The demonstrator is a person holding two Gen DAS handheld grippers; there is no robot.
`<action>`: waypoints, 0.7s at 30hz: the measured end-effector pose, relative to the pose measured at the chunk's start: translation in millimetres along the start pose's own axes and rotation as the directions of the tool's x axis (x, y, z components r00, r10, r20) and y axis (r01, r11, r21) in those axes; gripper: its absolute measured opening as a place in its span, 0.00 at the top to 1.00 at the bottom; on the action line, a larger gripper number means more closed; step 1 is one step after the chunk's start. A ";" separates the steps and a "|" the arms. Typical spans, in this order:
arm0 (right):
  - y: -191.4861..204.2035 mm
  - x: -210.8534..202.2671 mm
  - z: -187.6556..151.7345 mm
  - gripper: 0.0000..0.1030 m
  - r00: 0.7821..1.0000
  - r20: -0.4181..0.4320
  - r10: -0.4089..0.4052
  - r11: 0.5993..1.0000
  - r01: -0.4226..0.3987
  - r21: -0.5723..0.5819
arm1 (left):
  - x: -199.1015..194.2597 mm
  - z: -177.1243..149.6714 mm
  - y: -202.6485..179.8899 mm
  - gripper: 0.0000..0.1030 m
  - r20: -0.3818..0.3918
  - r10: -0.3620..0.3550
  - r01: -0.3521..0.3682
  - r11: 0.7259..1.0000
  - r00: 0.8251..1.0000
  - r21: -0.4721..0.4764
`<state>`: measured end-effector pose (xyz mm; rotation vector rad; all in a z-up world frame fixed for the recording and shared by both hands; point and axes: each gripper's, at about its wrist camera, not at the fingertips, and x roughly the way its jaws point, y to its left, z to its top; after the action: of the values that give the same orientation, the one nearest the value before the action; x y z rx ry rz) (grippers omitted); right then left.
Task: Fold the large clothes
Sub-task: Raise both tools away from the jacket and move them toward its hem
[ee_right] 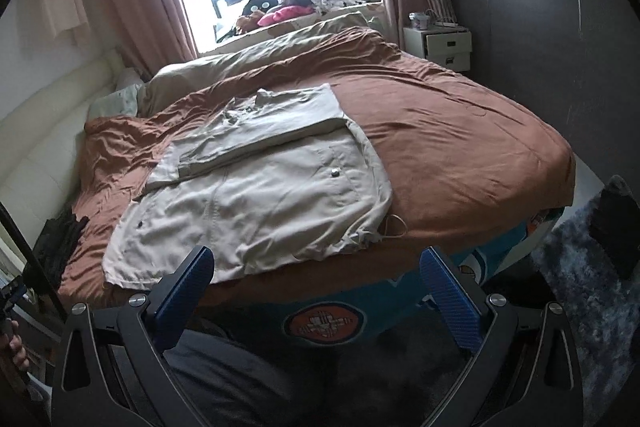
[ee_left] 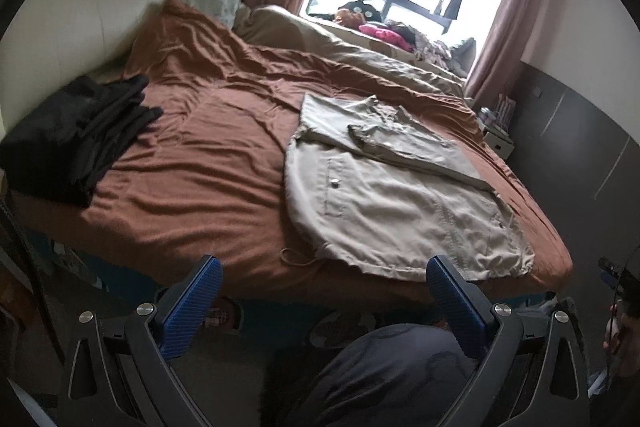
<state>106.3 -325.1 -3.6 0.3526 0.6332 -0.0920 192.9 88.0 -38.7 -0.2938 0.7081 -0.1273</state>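
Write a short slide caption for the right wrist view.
Open right gripper before a half-folded beige jacket on a rust-brown bed.

The beige jacket (ee_left: 404, 195) is thin matt cloth with shiny metal snaps, lying on the bed's (ee_left: 192, 163) wrinkled rust-brown cloth; beside it, dark clothes (ee_left: 76, 131), possibly knit.

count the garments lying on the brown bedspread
2: a beige jacket spread flat near the foot edge, and a black garment pile at the headboard-side edge. More layers may be hidden in that pile.
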 end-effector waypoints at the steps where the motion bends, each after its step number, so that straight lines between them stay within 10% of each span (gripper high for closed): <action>1: -0.9 5.5 0.6 0.00 1.000 -0.008 -0.002 1.000 0.002 -0.004 | 4.4 -0.4 5.3 0.01 -0.005 0.001 -0.001 1.000 1.000 -0.011; 21: -66.9 130.2 19.2 0.26 0.991 -0.123 0.057 0.987 -0.037 0.154 | 168.6 22.7 41.1 0.31 -0.186 -0.034 0.014 0.994 0.982 -0.108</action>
<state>209.0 -391.5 -86.3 0.5234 0.7458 -0.0730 335.6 96.1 -139.7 -0.3962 0.9001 -0.1421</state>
